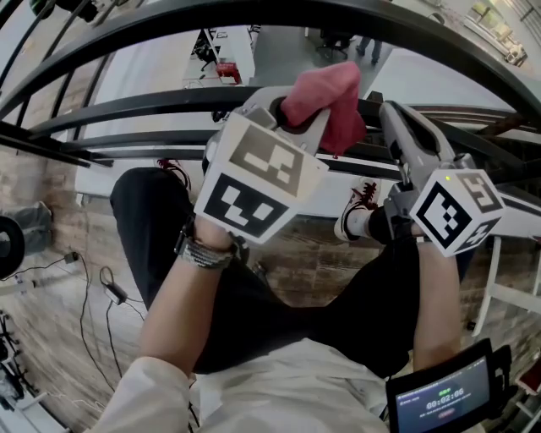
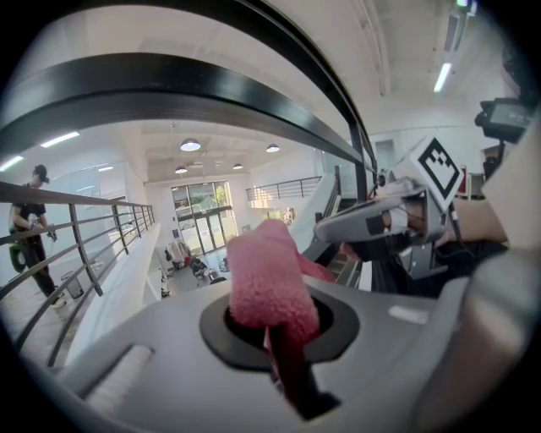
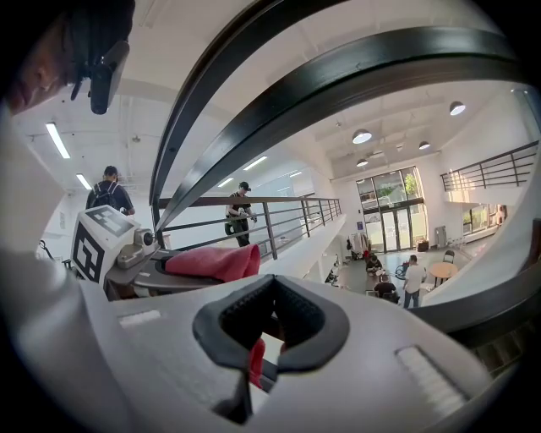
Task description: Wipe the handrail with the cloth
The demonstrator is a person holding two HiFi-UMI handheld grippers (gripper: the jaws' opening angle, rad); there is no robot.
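Observation:
A broad black handrail (image 1: 254,21) arcs across the top of the head view, with thinner black rails below it. My left gripper (image 1: 296,118) is shut on a pink-red cloth (image 1: 325,101), whose bunched free end sticks up past the jaws just under the handrail. In the left gripper view the cloth (image 2: 266,279) fills the pad hollow, and the handrail (image 2: 169,93) curves overhead. My right gripper (image 1: 391,112) is to the right of the cloth, its jaws together with nothing in them. The right gripper view shows the cloth (image 3: 211,262) at the left and the handrail (image 3: 355,76) above.
Beyond the rails is a drop to a lower floor (image 1: 169,72). Cables (image 1: 101,296) lie on the wooden floor to my left. A screen device (image 1: 444,397) sits at my lower right. Two people (image 3: 239,207) stand by a far railing.

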